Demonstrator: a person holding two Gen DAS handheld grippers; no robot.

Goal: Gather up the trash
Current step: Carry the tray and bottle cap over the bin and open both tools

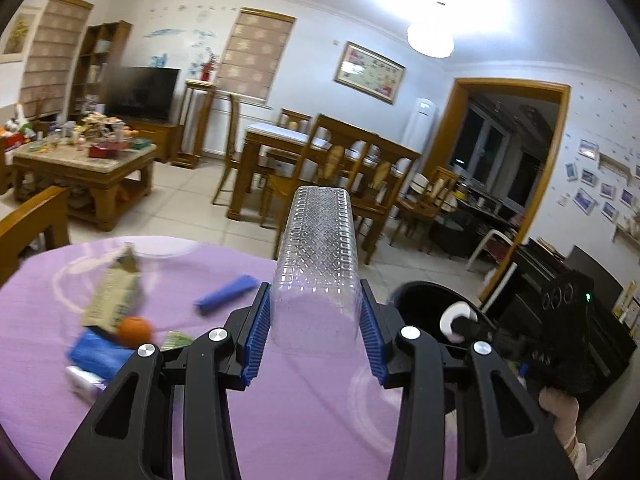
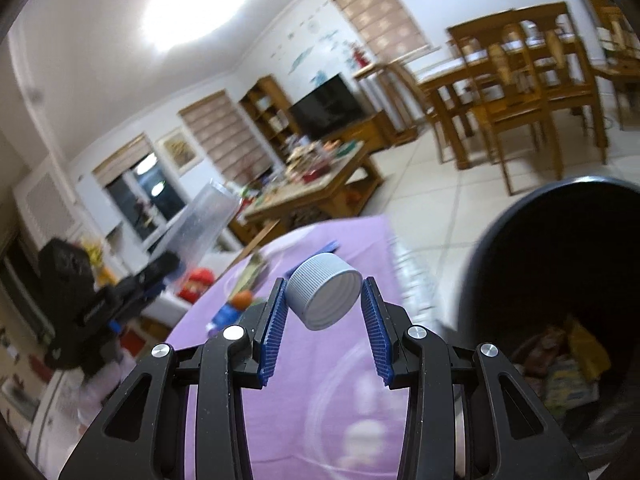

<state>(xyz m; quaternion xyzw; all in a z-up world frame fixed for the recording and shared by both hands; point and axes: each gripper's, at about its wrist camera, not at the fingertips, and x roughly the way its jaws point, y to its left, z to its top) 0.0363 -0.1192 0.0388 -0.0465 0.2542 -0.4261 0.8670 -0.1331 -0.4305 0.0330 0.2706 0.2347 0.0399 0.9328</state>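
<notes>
Carrying step, two items. Left tongs (image 1: 316,312) pinching clear plastic cup (image 1: 316,256); right tongs (image 2: 323,305) pinching grey bottle cap (image 2: 324,296). Both beside black bin (image 2: 560,280), over table (image 2: 320,400). Next: hold over bin's mouth, release.

White walls (image 1: 312,60) and a pale tiled floor (image 1: 188,200). A round ceiling lamp (image 1: 430,40) glares at 1 o'clock. A dark TV (image 1: 142,92) stands at 10 o'clock beside a wooden shelf (image 1: 102,64), with a cluttered coffee table (image 1: 80,168) below. Two blinds (image 1: 256,54) hang on the far wall. Dining table (image 1: 280,140) and chairs (image 1: 340,160) sit centre; a wood-framed doorway (image 1: 516,152) opens at 3 o'clock.
</notes>
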